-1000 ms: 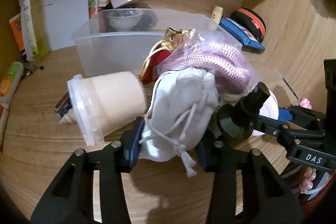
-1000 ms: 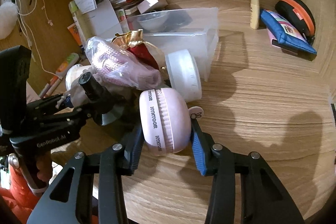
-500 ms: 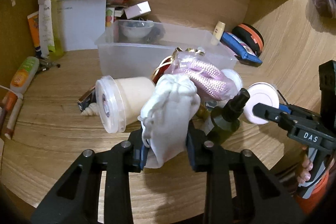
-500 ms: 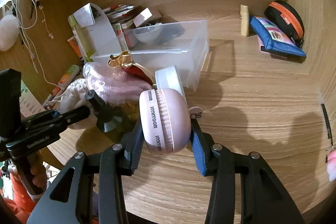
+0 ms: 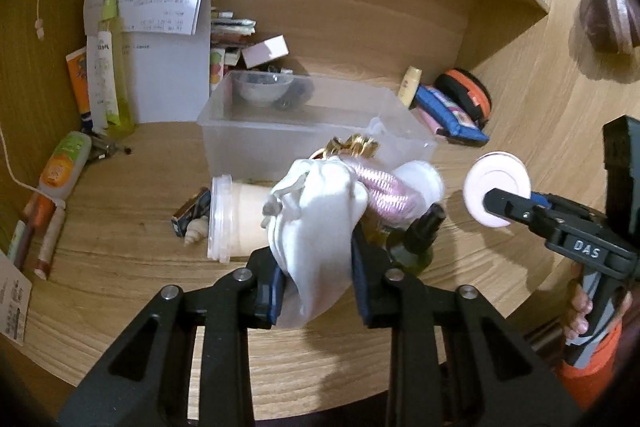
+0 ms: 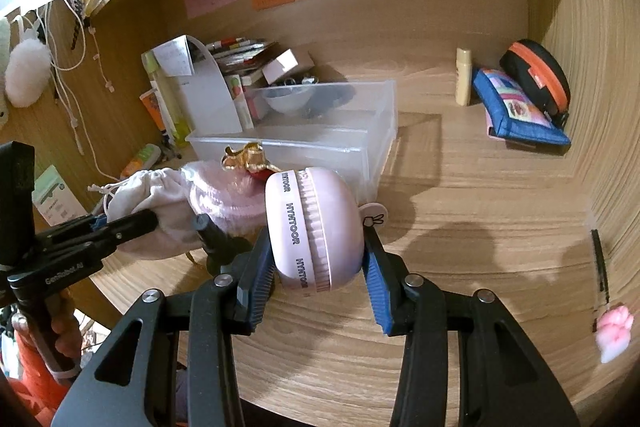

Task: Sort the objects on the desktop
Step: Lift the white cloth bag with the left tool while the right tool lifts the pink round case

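Observation:
My left gripper (image 5: 316,275) is shut on a white drawstring pouch (image 5: 316,227) and holds it above the desk; the pouch also shows in the right wrist view (image 6: 152,203). My right gripper (image 6: 318,271) is shut on a round pink case marked HYNTOOR (image 6: 314,227), lifted off the desk; the case also shows in the left wrist view (image 5: 498,193). A clear plastic bin (image 5: 316,131) stands behind the pile. On the desk lie a pink knit item in a bag (image 5: 384,191), a clear tub on its side (image 5: 236,219), a white jar (image 5: 420,179) and a dark dropper bottle (image 5: 416,239).
A blue pouch (image 6: 516,111), an orange-black case (image 6: 536,79) and a small cream tube (image 6: 464,75) lie at the back right. A white file holder (image 5: 168,67), tubes (image 5: 64,163) and pens sit at the left. The desk's curved front edge is near.
Both grippers have risen and drawn back from the pile, the left carrying the white pouch, the right carrying the pink case. The pile and bin look smaller and farther away.

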{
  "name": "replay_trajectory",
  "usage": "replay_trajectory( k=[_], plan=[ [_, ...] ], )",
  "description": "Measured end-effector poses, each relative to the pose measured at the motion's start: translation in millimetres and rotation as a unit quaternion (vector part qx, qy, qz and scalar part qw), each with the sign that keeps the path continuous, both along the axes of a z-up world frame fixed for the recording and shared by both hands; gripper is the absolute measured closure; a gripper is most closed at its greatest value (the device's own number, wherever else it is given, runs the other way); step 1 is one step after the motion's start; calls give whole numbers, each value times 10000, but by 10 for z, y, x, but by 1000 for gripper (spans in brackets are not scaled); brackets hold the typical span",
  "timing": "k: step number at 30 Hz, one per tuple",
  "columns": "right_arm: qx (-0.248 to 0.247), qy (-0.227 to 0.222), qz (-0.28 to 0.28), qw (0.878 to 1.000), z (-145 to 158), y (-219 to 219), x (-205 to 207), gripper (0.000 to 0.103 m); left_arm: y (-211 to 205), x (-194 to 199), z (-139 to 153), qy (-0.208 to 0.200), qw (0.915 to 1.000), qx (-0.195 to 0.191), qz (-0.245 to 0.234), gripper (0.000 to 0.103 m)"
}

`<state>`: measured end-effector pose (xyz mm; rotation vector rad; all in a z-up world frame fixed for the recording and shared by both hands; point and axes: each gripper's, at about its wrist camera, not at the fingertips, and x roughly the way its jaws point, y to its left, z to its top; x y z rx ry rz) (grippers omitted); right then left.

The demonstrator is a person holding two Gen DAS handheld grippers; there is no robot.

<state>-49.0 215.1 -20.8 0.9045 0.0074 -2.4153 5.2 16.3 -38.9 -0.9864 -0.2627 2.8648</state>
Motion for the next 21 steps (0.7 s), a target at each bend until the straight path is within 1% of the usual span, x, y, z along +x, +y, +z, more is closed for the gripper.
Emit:
replay_trajectory(
  k=[7,11,14,17,21],
  plan=[
    [-107,82,1,9999,106,9,-11,64,-86,86,224,265,9996,132,17,75],
    [-99,148,-28,9998,155,10,-14,64,-181,94,323,380,9990,180,126,75],
    [-108,182,-51,9998,192,15,-30,64,-286,75,364,437,9985,216,265,75],
    [-103,240,-90,9996,238,12,-53,64,-375,62,385,525,9973,100,505,75],
    [-49,345,-110,9993,315,-16,-114,64,-500,17,418,564,9963,182,627,75]
  ],
)
